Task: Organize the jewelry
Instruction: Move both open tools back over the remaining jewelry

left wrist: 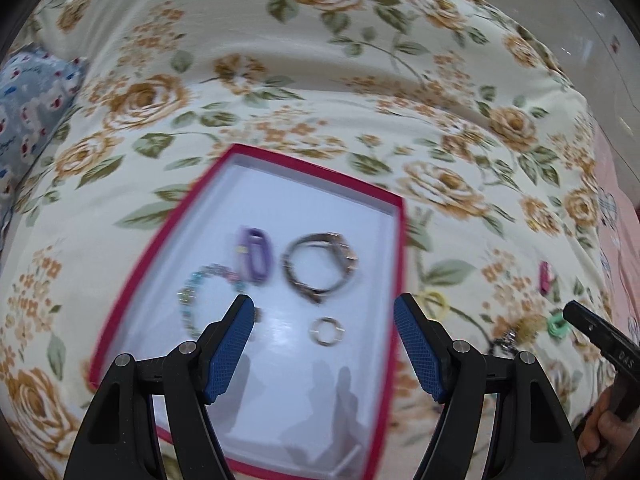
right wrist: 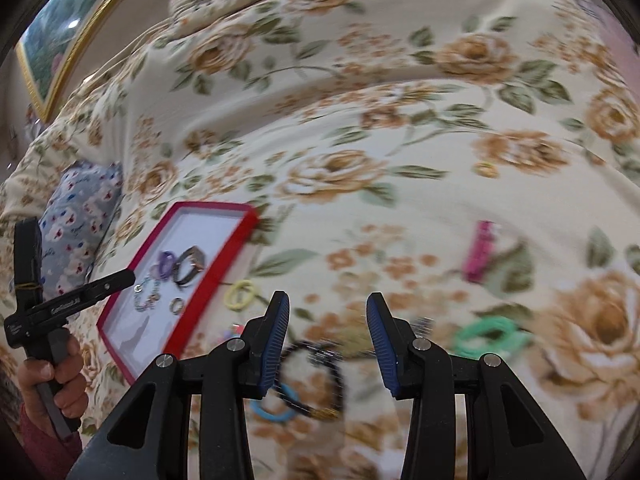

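Tray (left wrist: 394,216), red rim and white floor, sits on the floral bedspread (left wrist: 280,64) and holds a beaded bracelet (left wrist: 200,292), purple clip (left wrist: 256,256), dark bangle (left wrist: 316,268) and small ring (left wrist: 326,331). Left claw (left wrist: 324,340) hangs over it, jaws wide, nothing between the pads. Right claw (right wrist: 328,344) is part open and empty over the loose pile: black bracelet (right wrist: 320,380), blue loop (right wrist: 272,404), green hair tie (right wrist: 492,336), yellow tie (right wrist: 240,294), pink clip (right wrist: 480,250). Items look light; ties soft, beads floppy and likely to slip. Judgement: pinch each band across its rim, clips across the body. Blur hides fine detail.
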A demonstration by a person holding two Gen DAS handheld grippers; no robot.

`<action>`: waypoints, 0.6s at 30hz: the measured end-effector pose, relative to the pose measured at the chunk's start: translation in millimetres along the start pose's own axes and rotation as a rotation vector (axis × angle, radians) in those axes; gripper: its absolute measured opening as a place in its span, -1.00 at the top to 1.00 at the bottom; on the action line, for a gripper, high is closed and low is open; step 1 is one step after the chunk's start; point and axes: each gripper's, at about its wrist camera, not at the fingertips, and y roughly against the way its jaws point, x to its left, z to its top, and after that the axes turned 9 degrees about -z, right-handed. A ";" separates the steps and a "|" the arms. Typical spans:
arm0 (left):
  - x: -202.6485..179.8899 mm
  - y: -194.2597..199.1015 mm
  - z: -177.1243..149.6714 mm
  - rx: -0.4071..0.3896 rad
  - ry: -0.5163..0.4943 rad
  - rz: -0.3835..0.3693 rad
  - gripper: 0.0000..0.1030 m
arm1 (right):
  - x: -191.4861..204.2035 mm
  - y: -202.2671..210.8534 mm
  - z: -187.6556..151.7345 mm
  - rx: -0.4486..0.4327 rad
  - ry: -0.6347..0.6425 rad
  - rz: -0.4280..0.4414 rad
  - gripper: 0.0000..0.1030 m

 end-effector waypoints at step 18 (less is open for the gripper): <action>-79.7 -34.2 -10.6 0.109 -0.159 -0.134 -0.40 | -74.7 21.2 -22.8 -0.008 -0.116 -0.101 0.09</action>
